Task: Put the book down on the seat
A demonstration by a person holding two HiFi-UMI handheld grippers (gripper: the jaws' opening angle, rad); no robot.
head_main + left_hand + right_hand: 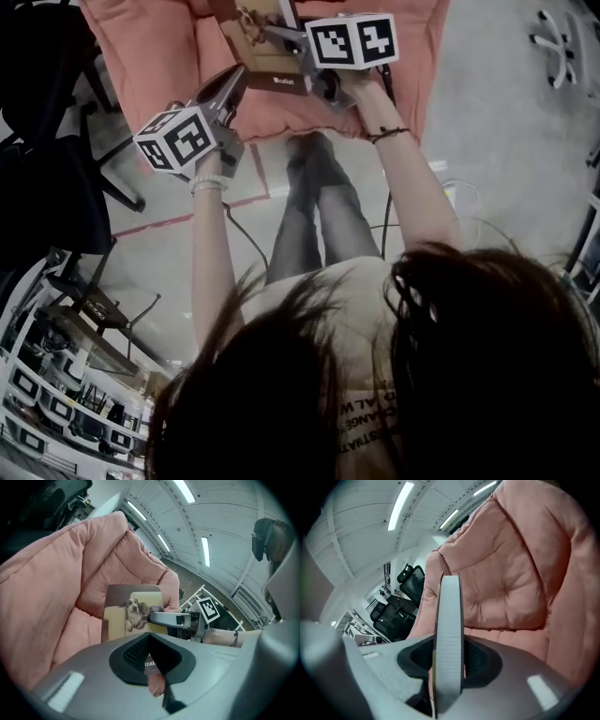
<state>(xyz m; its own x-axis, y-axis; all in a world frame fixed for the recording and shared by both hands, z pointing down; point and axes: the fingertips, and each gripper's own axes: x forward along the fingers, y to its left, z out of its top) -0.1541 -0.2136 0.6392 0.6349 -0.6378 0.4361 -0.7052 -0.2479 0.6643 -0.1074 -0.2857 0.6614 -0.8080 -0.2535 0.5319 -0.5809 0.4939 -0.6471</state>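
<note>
A book (262, 61) with a dog on its cover is held upright over the pink cushioned seat (159, 56). My right gripper (274, 36) is shut on the book's right edge; in the right gripper view the book (449, 620) runs edge-on between the pads, with the gripper (449, 654) closed on it. My left gripper (240, 77) has its jaws together, tips against the book's lower left part. The left gripper view shows the cover (136, 606) just beyond my left gripper (150, 639), the right gripper (158, 618) clamped at its side, and the seat's pink backrest (70, 573) behind.
A black office chair (47, 141) stands left of the seat. Shelves with boxes (56, 394) are at the lower left. A white chair base (558, 42) lies at the top right. Cables (450, 197) trail over the grey floor by the person's legs.
</note>
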